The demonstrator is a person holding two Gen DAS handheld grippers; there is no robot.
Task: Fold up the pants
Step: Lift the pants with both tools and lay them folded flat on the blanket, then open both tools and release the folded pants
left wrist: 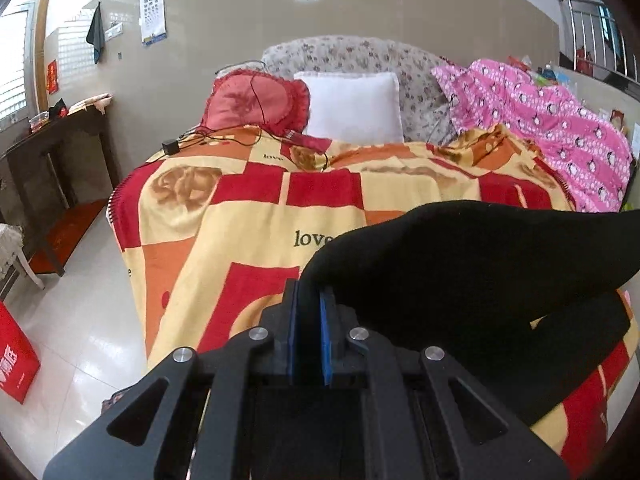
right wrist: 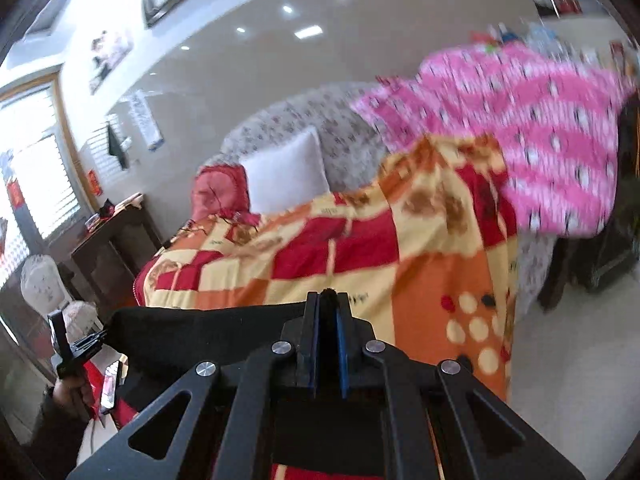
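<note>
In our left gripper (left wrist: 307,294) the jaws are clamped on an edge of the black pants (left wrist: 472,264), and in our right gripper (right wrist: 328,300) the jaws are pinched shut on another edge of the same cloth. Between the two grips the pants hang stretched in the air — we judge this is to pull the fabric flat and straight before it goes down. Below lies the bed, covered by a red, orange and yellow blanket (left wrist: 248,216), and part of the pants droops toward it. The right-hand view is blurred, so finer detail is lost. Beyond sit a white pillow (left wrist: 354,106), a red cushion (left wrist: 256,100) and a pink quilt (left wrist: 540,120) — well clear of our working patch.
</note>
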